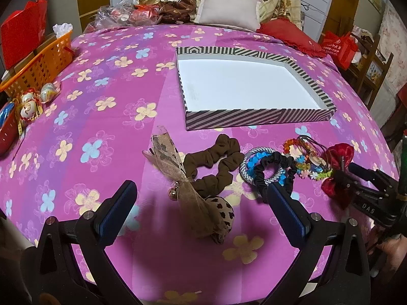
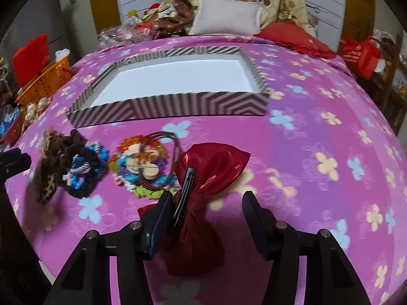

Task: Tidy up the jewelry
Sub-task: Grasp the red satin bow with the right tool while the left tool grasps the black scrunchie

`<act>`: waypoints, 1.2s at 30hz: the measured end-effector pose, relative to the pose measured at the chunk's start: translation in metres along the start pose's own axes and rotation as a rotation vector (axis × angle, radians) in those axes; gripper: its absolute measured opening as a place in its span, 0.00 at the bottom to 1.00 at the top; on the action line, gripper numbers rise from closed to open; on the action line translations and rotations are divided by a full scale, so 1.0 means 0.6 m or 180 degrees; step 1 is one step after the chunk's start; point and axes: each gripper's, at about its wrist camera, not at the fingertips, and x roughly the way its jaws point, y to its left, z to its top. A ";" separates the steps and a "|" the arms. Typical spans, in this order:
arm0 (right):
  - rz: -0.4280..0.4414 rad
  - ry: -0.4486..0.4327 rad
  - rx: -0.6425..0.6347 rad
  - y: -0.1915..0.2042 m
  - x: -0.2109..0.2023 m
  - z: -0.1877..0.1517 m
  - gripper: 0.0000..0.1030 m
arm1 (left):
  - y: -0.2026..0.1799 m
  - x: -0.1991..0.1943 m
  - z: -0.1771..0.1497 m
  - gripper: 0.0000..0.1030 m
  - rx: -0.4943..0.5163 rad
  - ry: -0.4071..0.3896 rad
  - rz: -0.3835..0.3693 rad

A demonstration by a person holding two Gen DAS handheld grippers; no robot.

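Observation:
A striped shallow box (image 1: 257, 119) with a white inside lies on the pink flowered bedspread; it also shows in the right wrist view (image 2: 178, 106). In front of it lie a leopard-print bow clip (image 1: 193, 198), a brown scrunchie (image 1: 216, 165), a black scrunchie (image 1: 274, 175) over a grey-blue ring, a heap of colourful bead bracelets (image 1: 305, 157) and a red satin bow clip (image 1: 338, 167). My left gripper (image 1: 201, 198) is open around the leopard bow. My right gripper (image 2: 206, 203) is open around the red bow clip (image 2: 206, 175), left finger touching its black clip.
An orange basket (image 1: 43, 61) and wrapped round sweets (image 1: 30, 104) sit at the bed's left edge. Pillows and bags pile at the headboard (image 1: 229, 10). A red bag (image 1: 340, 48) stands on a wooden rack at right.

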 end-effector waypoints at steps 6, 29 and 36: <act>0.0098 0.0014 0.0107 -0.018 -0.005 0.001 0.53 | -0.015 0.010 0.006 0.99 0.0060 0.0028 -0.0036; 0.0192 0.0060 0.0111 -0.013 0.008 0.005 0.53 | -0.101 0.062 0.029 0.75 0.0672 0.0123 -0.0251; 0.0212 0.0069 0.0139 -0.015 0.016 0.003 0.53 | -0.101 0.094 0.034 0.45 0.0741 0.0278 -0.0305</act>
